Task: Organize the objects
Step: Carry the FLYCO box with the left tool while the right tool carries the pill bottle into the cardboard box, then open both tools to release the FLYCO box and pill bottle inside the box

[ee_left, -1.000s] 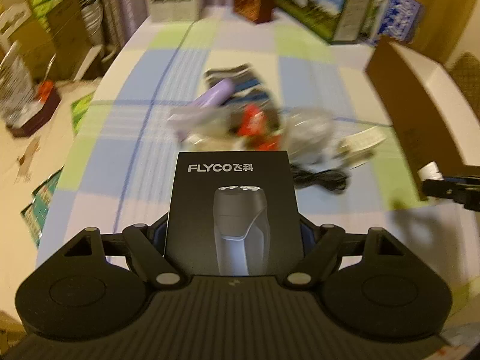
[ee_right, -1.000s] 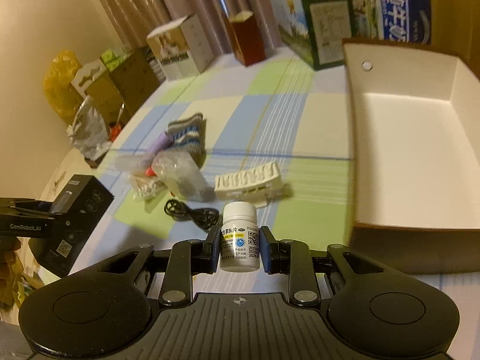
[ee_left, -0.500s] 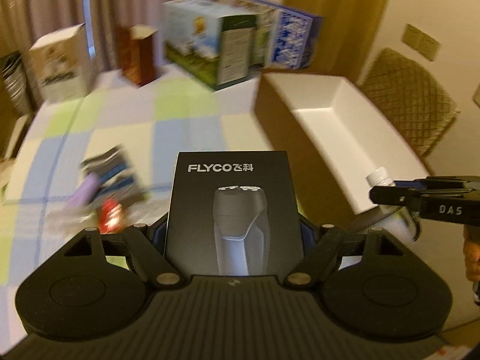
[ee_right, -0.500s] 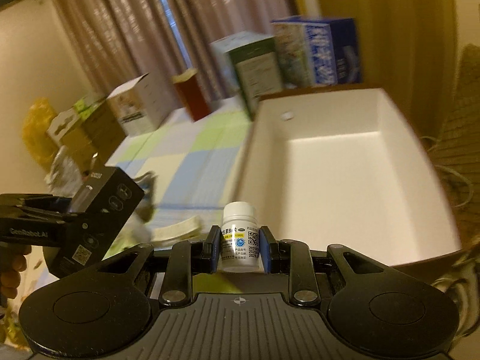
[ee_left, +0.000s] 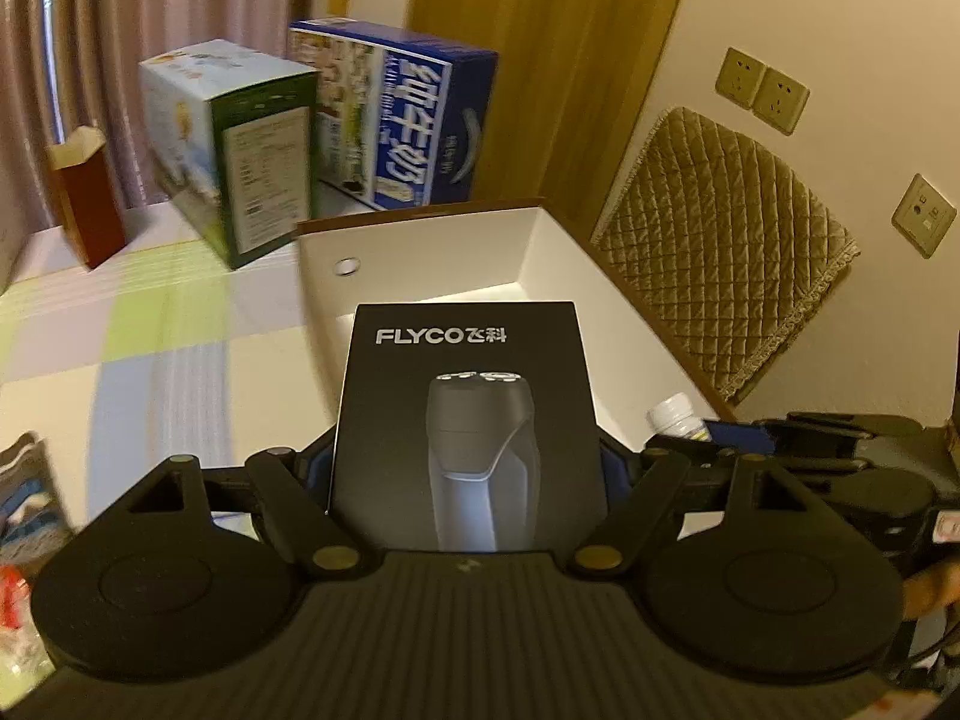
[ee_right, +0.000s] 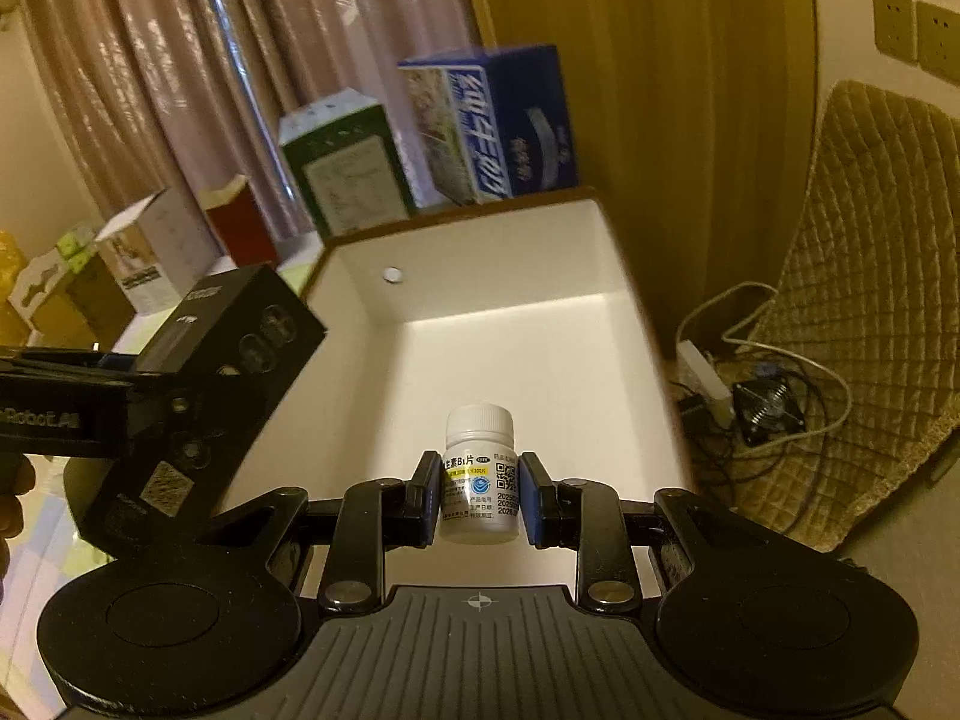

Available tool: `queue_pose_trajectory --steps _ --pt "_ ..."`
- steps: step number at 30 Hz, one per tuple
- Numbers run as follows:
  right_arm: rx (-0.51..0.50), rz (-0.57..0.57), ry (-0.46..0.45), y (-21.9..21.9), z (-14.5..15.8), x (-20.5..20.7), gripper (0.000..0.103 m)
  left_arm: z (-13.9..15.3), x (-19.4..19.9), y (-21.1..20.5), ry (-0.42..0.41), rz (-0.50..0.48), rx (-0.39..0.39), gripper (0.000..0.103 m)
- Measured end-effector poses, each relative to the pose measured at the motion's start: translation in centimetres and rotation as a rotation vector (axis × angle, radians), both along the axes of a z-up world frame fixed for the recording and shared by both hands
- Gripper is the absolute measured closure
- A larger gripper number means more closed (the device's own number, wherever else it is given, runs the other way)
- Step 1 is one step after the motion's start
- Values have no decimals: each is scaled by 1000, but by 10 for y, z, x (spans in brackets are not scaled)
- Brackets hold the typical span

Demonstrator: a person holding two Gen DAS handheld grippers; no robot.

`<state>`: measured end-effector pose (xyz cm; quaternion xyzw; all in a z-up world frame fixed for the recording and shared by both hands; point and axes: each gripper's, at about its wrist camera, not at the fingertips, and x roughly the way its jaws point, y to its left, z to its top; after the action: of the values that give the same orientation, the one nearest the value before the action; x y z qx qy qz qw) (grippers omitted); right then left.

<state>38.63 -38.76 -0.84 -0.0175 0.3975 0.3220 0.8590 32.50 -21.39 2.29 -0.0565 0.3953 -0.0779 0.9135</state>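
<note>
1. The table (ee_left: 180, 348), with a checked cloth, carries everything.
2. The open white box (ee_right: 510, 348) stands at the right side of the table; both grippers are above it.
3. The black shaver box (ee_left: 465, 420) is grasped by the left gripper (ee_left: 465, 468), over the box's near left edge.
4. The small white pill bottle (ee_right: 480, 474) is clenched upright in the right gripper (ee_right: 480, 498), over the white floor of the box.

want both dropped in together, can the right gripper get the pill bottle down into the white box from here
Probably yes: the right gripper holds the pill bottle over the open white box; the shaver box sits left, clear.
</note>
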Motion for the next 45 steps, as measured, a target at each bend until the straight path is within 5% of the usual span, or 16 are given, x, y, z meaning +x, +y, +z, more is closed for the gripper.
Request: queue_pose_trajectory --steps 19,34,41,45 --pt "-178 73 21 16 -41 24 79 -89 70 -53 206 33 87 26" --pt "-170 94 8 23 -46 34 77 -78 84 -46 169 -7 127 23" --pt "-132 104 -18 20 -35 18 38 -67 76 -35 158 -29 122 17" --pt "-105 95 -16 14 -27 6 29 -58 67 -29 138 -36 118 13"
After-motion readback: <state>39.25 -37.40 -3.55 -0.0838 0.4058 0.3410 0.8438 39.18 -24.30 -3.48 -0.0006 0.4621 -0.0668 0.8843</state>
